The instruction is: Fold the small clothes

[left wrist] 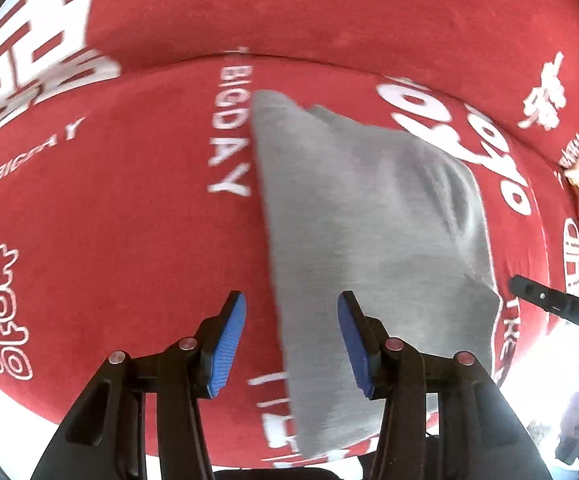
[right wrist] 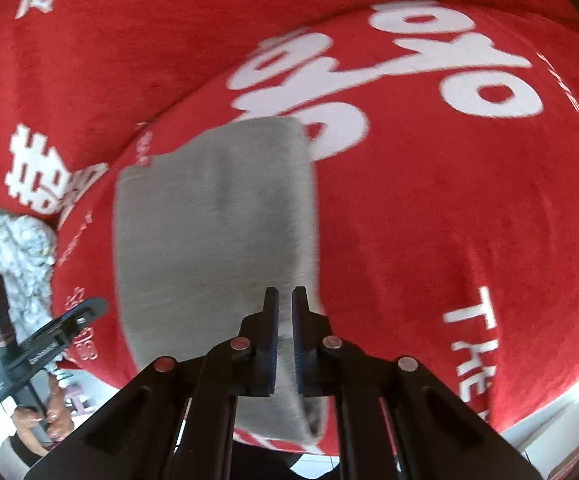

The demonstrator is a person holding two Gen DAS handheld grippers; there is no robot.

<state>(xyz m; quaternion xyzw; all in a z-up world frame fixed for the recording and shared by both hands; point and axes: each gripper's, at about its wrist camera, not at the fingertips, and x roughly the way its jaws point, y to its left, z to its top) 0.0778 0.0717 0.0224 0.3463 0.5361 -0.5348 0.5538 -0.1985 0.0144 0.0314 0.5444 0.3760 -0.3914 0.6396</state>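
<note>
A small grey garment (left wrist: 361,216) lies folded on a red cushion with white lettering (left wrist: 129,208). My left gripper (left wrist: 291,316) is open above the garment's near left edge, with nothing between its blue pads. In the right wrist view the same grey garment (right wrist: 213,216) lies ahead. My right gripper (right wrist: 285,312) is shut on the garment's near right edge, and a thin fold of grey cloth shows between its blue pads.
The right gripper's black body (left wrist: 557,304) shows at the right edge of the left view. The left gripper and the hand that holds it (right wrist: 37,344) show at the left of the right view, beside a crumpled patterned white cloth (right wrist: 13,240). The cushion's near edge drops to a bright floor.
</note>
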